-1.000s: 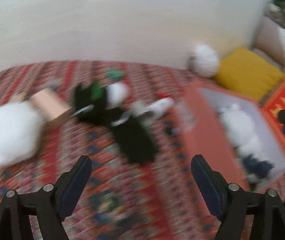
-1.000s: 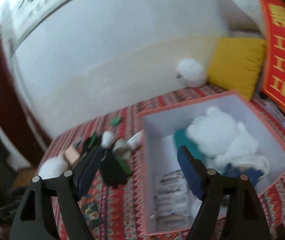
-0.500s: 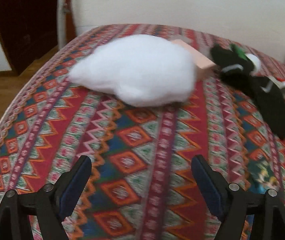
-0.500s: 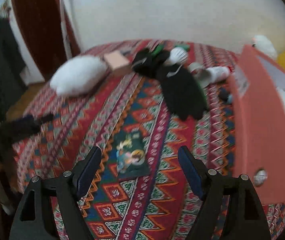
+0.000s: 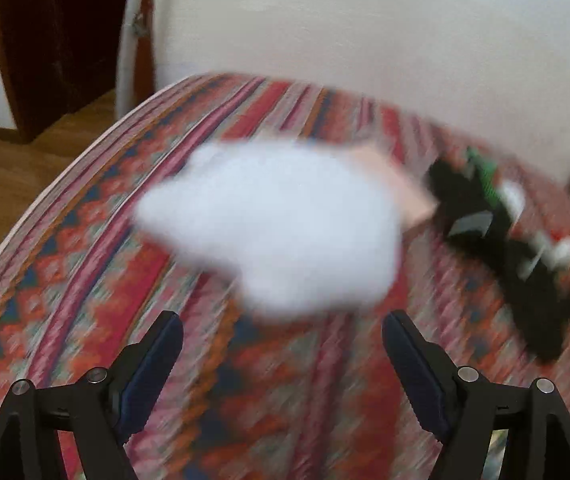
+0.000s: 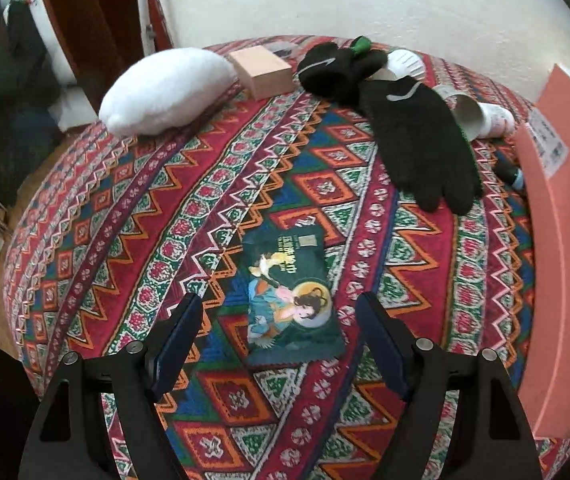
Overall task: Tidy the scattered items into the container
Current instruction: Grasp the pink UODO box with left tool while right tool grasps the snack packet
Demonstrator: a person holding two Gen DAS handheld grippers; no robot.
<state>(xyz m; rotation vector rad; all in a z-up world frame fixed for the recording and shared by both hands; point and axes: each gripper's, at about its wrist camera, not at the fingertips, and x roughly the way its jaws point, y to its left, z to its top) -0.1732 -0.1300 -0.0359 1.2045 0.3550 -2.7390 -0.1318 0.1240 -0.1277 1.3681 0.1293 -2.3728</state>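
A white fluffy plush [image 5: 281,228] lies on the patterned cloth, blurred, just beyond my open left gripper [image 5: 283,344]. That plush [image 6: 169,90] also shows at the far left in the right wrist view. My right gripper [image 6: 281,324] stands open over a dark green picture card [image 6: 291,296] lying flat. Beyond it lie a black glove [image 6: 421,136], a second black glove [image 6: 333,72], a tan box [image 6: 263,70] and white paper cups [image 6: 481,118]. The salmon container's wall [image 6: 565,220] rises at the right.
The red patterned cloth [image 6: 133,216] covers a rounded surface that drops off at the left toward a wooden floor [image 5: 13,168] and a dark door [image 5: 57,32]. A white wall [image 6: 365,4] stands behind. A small dark bottle [image 6: 509,172] lies against the container.
My left gripper has swung left from the container to the white plush and closed in on it. The right gripper left the container and came down over the picture card.
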